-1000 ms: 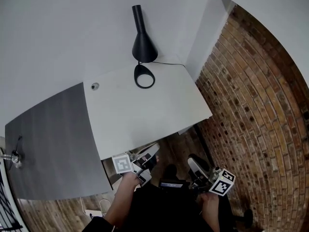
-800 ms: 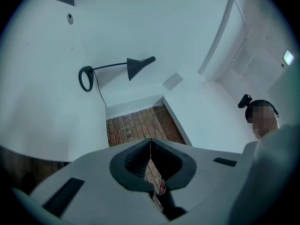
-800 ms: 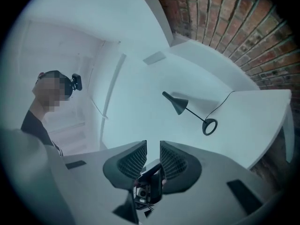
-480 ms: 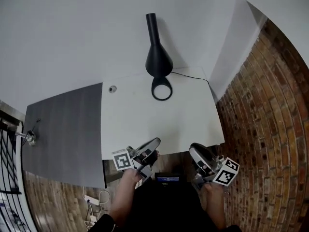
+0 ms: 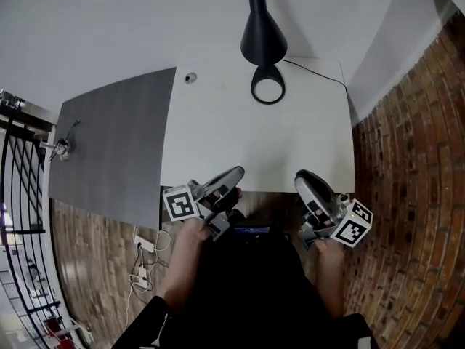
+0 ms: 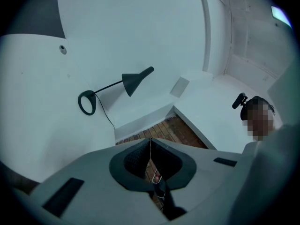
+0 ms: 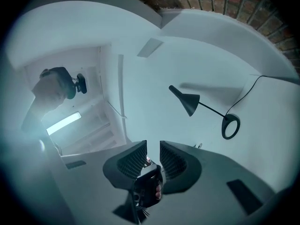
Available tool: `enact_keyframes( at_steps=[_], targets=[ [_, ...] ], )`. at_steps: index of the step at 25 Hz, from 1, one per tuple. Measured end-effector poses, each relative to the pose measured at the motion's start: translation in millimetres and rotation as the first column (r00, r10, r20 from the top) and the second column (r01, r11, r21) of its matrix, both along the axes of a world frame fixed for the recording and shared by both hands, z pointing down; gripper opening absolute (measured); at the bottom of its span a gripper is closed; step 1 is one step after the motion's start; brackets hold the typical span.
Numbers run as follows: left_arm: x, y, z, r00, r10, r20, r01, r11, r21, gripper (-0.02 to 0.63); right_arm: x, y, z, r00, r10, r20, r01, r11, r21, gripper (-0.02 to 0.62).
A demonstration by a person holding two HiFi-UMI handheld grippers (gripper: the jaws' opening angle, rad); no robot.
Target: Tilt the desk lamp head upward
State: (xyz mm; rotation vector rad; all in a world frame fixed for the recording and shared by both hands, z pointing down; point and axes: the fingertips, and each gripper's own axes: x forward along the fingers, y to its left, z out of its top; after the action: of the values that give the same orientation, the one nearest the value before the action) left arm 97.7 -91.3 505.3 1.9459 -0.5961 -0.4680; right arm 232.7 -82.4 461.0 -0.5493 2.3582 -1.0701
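Head view: the black lamp (image 5: 263, 38) now sits at 12 o'clock, right at the top edge, and its top is cut off. A second ago it was whole and lower in the picture. The white counter (image 5: 240, 147) looks bigger now. The left tool (image 5: 231, 180) and the right tool (image 5: 305, 185) have come up to its near edge, at 6 o'clock. I think the person has stepped up to the counter, but the real job has not started. The lamp stands at the far side of the counter by the wall, well apart from both tools. Nothing touches it.

The left tool view and the right tool view show what the head view cuts off: the whole lamp, with its ring foot, thin arm and cone head. The right tool view also shows the cord (image 7: 251, 90) going from the ring foot. The left tool's pads are pressed together on nothing. The right tool's pads are spread a little, with nothing between them.
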Motion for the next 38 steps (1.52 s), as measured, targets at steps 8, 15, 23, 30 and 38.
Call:
enact_keyframes(
  at_steps=[8,15,23,30,38],
  targets=[
    [-3,-29,7,0.998,0.022,-0.056,-0.022,1.000,0.005,0.012,-23,-13,9,0.998,-0.009,-0.056,0.007,1.000,-0.031,0.071],
    [-16,-92,3,0.988,0.096,-0.118,-0.090,0.994,0.053,0.012,-46,-64,13,0.988,0.055,-0.147,-0.063,0.997,-0.054,0.071],
    [-43,-151,16,0.979,0.121,-0.161,-0.113,0.992,0.060,0.013,-87,-110,9,0.968,0.078,-0.237,-0.097,0.993,-0.069,0.071],
    [-39,-182,38,0.976,0.118,-0.181,-0.115,0.993,0.027,0.014,-100,-129,13,0.966,0.068,-0.250,-0.095,0.991,-0.094,0.072],
    [-26,-211,60,0.987,0.069,-0.147,-0.068,0.998,0.010,0.012,-90,-175,18,0.985,0.000,-0.175,-0.017,0.995,-0.097,0.080]
  ],
)
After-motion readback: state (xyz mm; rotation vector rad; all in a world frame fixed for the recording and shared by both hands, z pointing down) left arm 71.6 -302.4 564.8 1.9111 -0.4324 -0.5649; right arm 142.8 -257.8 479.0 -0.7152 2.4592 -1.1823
